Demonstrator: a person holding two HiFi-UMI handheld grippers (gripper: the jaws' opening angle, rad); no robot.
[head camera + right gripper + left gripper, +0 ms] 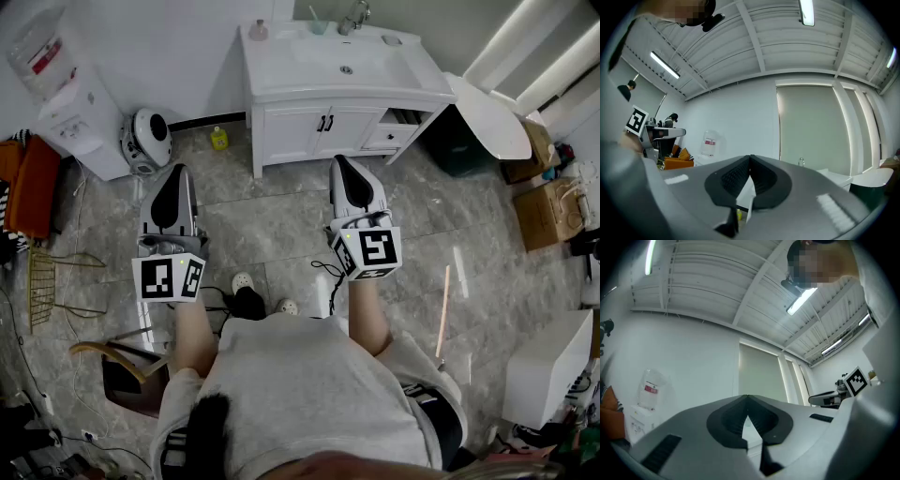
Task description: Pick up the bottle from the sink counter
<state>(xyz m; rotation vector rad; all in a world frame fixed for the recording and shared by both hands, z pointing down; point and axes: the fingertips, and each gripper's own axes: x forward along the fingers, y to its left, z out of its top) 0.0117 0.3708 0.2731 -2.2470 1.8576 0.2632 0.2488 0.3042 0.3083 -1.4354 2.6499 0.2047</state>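
Left claw (pixel 178 171) and right claw (pixel 339 161) are both clenched tight on nothing, well apart from the counter (pixel 281 70) and its bottle (pixel 258 30).

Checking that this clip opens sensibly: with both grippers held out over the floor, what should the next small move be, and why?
Probably a step toward the sink counter. The left gripper and the right gripper are both shut and empty, and both are well short of the small bottle, which stands at the counter's back left corner. Closing that gap comes before opening any jaws.
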